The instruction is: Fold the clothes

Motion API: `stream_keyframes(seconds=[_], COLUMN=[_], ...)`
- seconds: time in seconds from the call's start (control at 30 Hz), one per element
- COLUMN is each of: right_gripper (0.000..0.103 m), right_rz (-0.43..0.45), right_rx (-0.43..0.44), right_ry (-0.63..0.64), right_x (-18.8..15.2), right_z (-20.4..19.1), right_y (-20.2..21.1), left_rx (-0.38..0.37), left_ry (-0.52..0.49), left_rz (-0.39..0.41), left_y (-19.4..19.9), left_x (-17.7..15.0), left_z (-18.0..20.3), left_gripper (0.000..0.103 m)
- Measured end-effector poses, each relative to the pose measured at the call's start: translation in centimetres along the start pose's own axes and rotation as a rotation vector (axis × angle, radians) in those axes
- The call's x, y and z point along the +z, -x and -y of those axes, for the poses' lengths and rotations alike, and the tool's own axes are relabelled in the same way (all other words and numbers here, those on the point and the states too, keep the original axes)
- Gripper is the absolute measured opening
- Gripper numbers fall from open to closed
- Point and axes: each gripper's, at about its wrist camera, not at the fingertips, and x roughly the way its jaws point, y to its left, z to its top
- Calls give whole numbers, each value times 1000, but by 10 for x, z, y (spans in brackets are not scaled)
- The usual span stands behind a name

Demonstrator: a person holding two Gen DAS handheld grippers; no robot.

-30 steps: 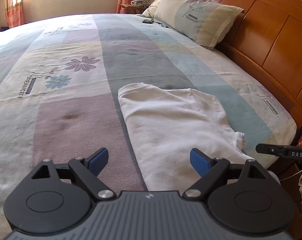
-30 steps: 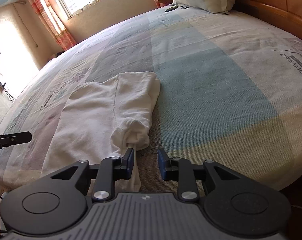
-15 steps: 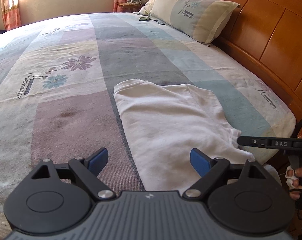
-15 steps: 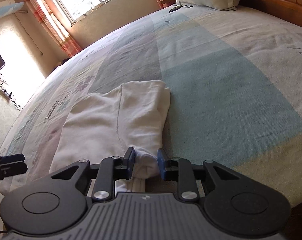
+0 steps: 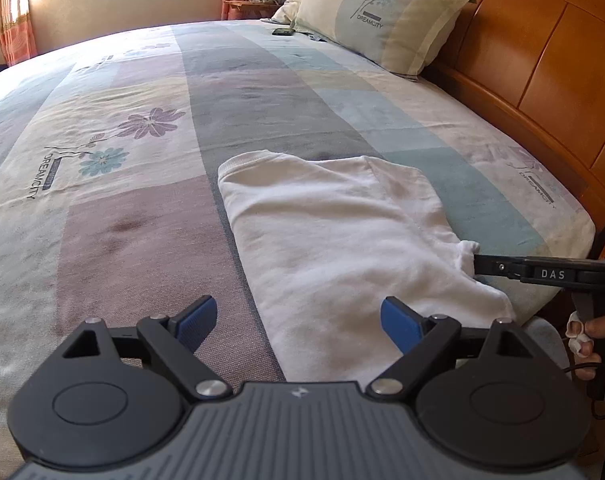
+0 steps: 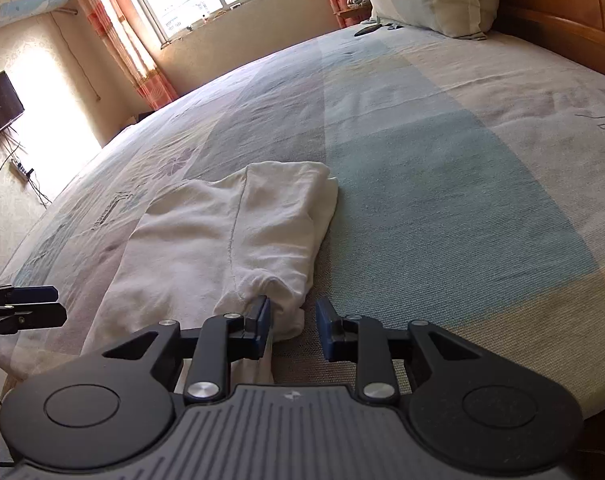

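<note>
The white T-shirt [image 5: 342,240] lies on the bed [image 5: 122,220] with one side and sleeve already folded in; further folds remain. The left gripper [image 5: 298,320] hovers with jaws wide apart; the right gripper [image 6: 292,320] has jaws narrowly apart around the sleeve's end, not yet clamped

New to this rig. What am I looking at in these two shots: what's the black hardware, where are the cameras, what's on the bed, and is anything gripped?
There is no robot arm. A person carries a handheld two-finger gripper in each hand, and each has a fisheye camera looking forward along its fingers. The black body and blue pads at the bottom of each picture are that camera's own gripper.

In the left wrist view, the left gripper is wide open above a white shirt, partly folded on the patterned bedsheet. The right gripper comes in from the side at the shirt's bunched sleeve.

In the right wrist view, the right gripper has its jaws narrowly apart. The sleeve end sits between them, touching one pad only, so nothing is gripped yet.

A pillow leans against the wooden headboard.
</note>
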Motion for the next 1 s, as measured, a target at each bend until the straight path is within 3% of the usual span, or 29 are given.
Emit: stream_keyframes(seconds=[0.1,0.17,0.23,0.37,0.5,0.67,0.8,0.9,1.0], right_gripper=[13,12,3,4,8,10,15,15,42], right_rz=[17,27,32,32,81,71,-11,3,39], right_rx=[43,18,-17,-92,-64,-9,-45,-70,-117], right_ry=[-40,-54,-64,-67,-43,47,69,48,80], right_x=[-2,-6,-12,-17,0,26,17,7,1], right_z=[4,6,8,16,6,-27,-36,-32,-40], right_y=[2,11,22,39,43,9,-14,2,23], left_rx=[4,1,0,-7,-3,11,20,25,20], left_ry=[-2,1,1,-3,-5,2,14,27,29], left_rz=[2,0,-3,-7,-10,-10,-12,-16,-16], left_y=[1,0,-2,-6,-5,0,2,-3,-7], left_x=[0,0,0,1,0,-3,-4,-3,-1], left_z=[-2,-2,-2,1,3,-1,-6,-10,-8], left_gripper=[89,89,89,89,89,89,89,89,89])
